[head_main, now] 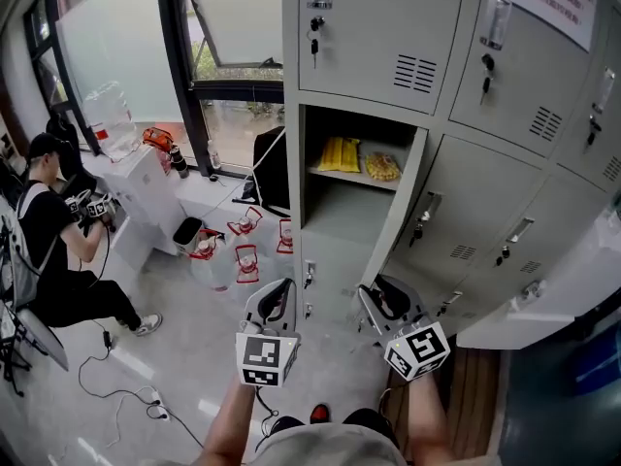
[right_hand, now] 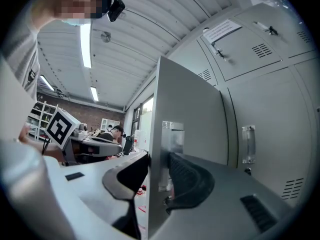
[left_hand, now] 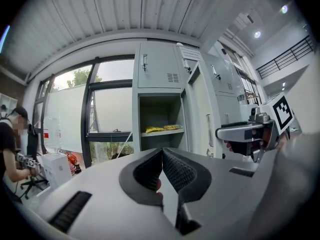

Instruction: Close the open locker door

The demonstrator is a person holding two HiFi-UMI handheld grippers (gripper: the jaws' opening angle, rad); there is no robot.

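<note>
**Right fingers on the edge of the open locker door, left fingers closed and empty**

The left gripper (head_main: 275, 291) is held out low in front of the person. Its fingers (left_hand: 180, 171) meet at the tips with nothing between them. Just beside it, the right gripper (right_hand: 159, 156) has its fingers narrowed onto the free edge of the locker door (right_hand: 192, 109). One finger is on each face of the panel, and the right one lies against the handle (right_hand: 172, 134).

In the head view the door stands about half open. It swings out from the right side of its compartment (head_main: 335, 212), and the right gripper is at its lower corner.

The compartment is in the grey locker bank (head_main: 388, 27), below a shut door with a key (head_main: 313, 42) hanging in its lock. A shelf (head_main: 354, 179) inside carries a yellow packet (head_main: 340, 153) and a second yellowish packet (head_main: 382, 167) beside it. The space under the shelf looks bare. The doors to the right are shut.

Left of the lockers, small red-and-white things (head_main: 247, 260) lie on the floor (head_main: 175, 357), and a cable (head_main: 116, 382) trails nearer the person's feet.

Farther left, another person (head_main: 49, 231) sits holding marker-cubed devices. A water jug (head_main: 109, 119) stands by the window (head_main: 233, 27).
</note>
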